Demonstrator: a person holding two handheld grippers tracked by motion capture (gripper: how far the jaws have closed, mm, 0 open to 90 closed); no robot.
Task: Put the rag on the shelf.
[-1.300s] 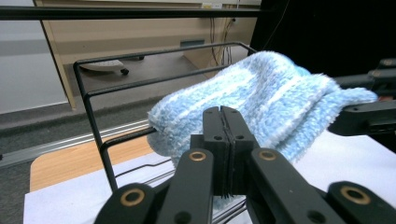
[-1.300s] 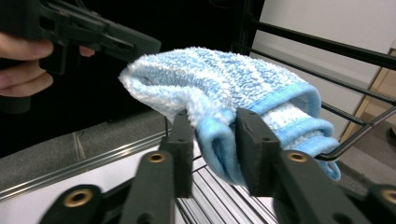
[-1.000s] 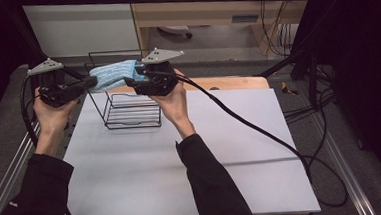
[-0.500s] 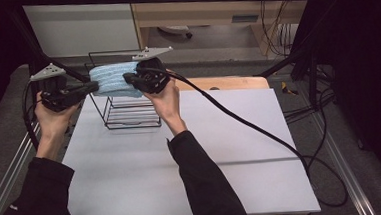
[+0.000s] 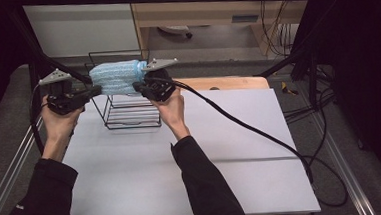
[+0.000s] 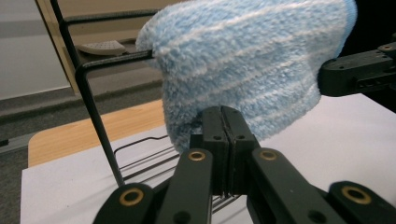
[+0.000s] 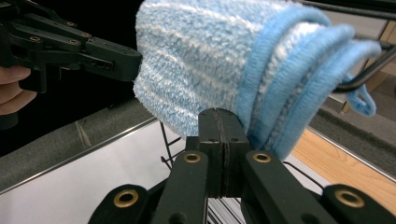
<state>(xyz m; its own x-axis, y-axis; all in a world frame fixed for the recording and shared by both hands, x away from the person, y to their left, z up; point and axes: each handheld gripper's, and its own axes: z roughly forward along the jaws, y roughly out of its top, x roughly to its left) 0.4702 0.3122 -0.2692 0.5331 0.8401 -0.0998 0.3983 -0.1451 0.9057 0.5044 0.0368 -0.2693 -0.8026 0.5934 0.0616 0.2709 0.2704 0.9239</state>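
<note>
Your left claw [image 5: 93, 90] and right claw [image 5: 139, 85] each pinched an end of the cloth [image 5: 115, 77]; its length ran between them, draped over the rack [image 5: 128, 111] top.

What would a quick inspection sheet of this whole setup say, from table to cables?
Surface: white table, with a wooden board at its far edge.
Job's things: folded blue cloth draped over the top bar of a black wire rack.
Clutter: nothing seen.
Grippers: left gripper shut on the cloth's lower edge; right gripper shut on the cloth at its piped-hem end.
Cables: thick black cable trails from the right gripper across the table and off its right side.
Surroundings: dark frame rails, grey floor, loose wires hanging at the far right.
</note>
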